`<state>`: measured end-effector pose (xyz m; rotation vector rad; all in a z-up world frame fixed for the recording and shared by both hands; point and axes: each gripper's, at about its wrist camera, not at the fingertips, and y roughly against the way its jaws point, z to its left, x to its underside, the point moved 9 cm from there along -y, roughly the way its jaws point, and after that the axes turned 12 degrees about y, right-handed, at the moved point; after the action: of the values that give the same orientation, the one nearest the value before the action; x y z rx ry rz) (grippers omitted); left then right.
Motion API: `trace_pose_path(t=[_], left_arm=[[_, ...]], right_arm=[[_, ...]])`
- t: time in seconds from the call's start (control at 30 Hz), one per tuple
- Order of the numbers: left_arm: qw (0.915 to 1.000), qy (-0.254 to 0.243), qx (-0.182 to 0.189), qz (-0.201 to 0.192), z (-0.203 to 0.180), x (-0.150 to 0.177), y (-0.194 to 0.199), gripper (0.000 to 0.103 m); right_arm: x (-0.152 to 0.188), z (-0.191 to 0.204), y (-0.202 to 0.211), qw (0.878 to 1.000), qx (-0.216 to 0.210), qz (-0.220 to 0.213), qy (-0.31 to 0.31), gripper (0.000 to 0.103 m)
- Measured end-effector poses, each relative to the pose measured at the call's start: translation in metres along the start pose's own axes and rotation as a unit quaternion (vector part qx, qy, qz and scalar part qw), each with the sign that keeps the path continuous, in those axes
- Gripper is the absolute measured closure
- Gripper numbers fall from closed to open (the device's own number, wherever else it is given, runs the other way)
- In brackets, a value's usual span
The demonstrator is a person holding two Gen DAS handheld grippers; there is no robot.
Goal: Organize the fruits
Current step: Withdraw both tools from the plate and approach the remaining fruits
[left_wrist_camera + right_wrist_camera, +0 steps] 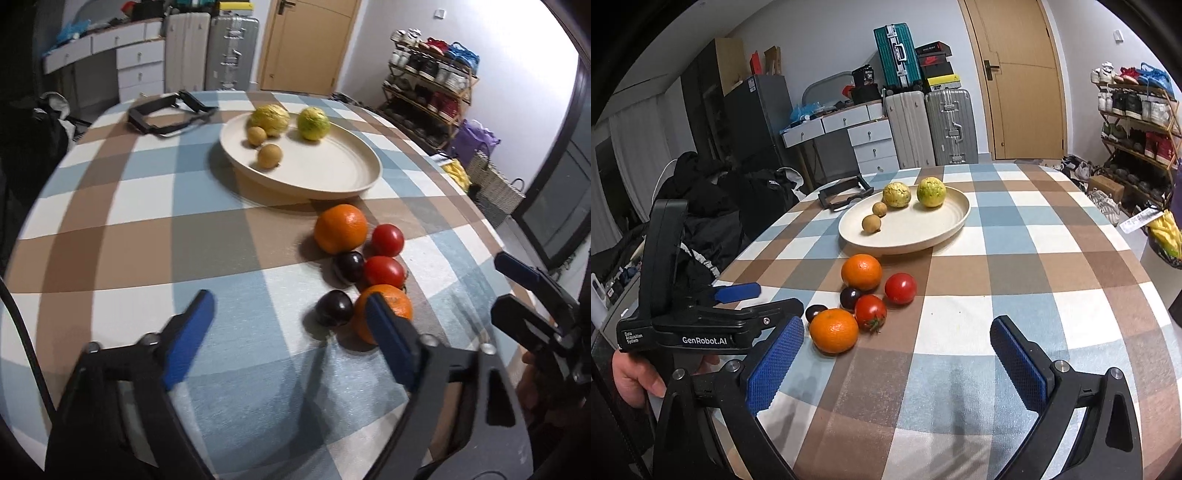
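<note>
Cream plate [955, 221] already held four pieces: two yellow-green fruits [931, 192] at the back and two small brown ones [871, 224] in front. Looked like a partial sort, maybe under half done. Six pieces were left on the checked tablecloth [1015, 295], clustered just in front of the plate: two oranges [834, 330], two tomatoes [900, 288], two dark plums [334, 307].

Left gripper [291, 332] was open at medium width above the cloth, nothing between the pads, beside the near orange and not touching it. Right gripper [897, 354] was spread wide and empty, also over bare cloth.

Hard to read: the left gripper's right finger covered part of the near orange; one plum sat half hidden behind that orange in the right wrist view. Both views were soft with blur. Grouping rule unclear from this alone.
</note>
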<state>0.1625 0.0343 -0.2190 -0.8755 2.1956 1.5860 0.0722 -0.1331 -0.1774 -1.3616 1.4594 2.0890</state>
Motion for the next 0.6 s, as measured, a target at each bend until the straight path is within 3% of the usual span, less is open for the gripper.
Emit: trace_pose_path(t=[0.17,0.3,0.47,0.6], left_arm=[[0.9985,0.019,0.045,0.026,-0.002,0.0,-0.009,0.053],[0.996,0.03,0.074,0.041,-0.002,0.001,-0.013,0.062],[0.9952,0.025,0.085,0.043,-0.004,0.003,-0.013,0.065],[0.9933,0.021,0.103,0.046,-0.008,0.005,-0.011,0.077]], right_arm=[[0.001,-0.003,-0.002,1.0,-0.001,0.003,-0.004,0.0],[0.0,-0.005,-0.004,1.0,-0.006,0.002,-0.008,0.0],[0.001,-0.006,-0.006,1.0,-0.009,0.005,-0.011,0.0],[0.002,-0.005,-0.009,1.0,-0.01,0.007,-0.012,0.0]])
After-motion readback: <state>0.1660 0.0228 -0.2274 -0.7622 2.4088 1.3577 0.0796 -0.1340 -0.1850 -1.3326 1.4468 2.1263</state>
